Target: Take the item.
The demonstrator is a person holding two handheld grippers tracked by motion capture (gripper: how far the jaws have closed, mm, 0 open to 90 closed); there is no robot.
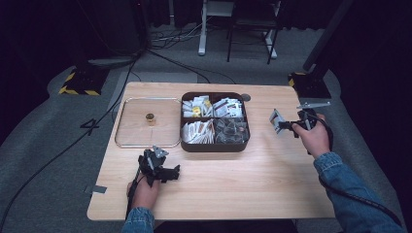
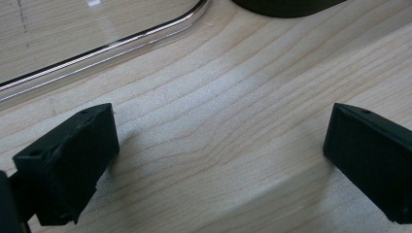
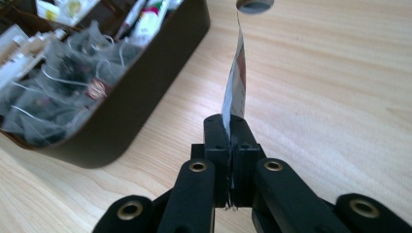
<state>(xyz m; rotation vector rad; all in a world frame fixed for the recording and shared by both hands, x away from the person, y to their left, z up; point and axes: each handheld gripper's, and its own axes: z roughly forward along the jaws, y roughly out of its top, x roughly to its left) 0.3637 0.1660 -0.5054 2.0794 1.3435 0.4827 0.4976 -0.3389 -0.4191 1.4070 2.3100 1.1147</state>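
My right gripper (image 1: 287, 125) (image 3: 230, 127) is shut on a flat tea packet (image 1: 277, 121) (image 3: 235, 80), held edge-on above the table just right of the dark brown box (image 1: 214, 145) (image 3: 141, 92). The box has four compartments filled with tea bags and packets (image 1: 214, 119). My left gripper (image 1: 171, 173) (image 2: 214, 155) rests low over the bare wood near the front left, jaws wide open with nothing between them. A clear glass lid (image 1: 148, 122) (image 2: 102, 51) with a small brass knob (image 1: 150, 118) lies left of the box.
A round hole (image 1: 246, 97) (image 3: 254, 5) sits in the tabletop behind the box's right corner. Light wood stretches in front of the box and to its right. Cables and stand bases lie on the grey floor beyond the table.
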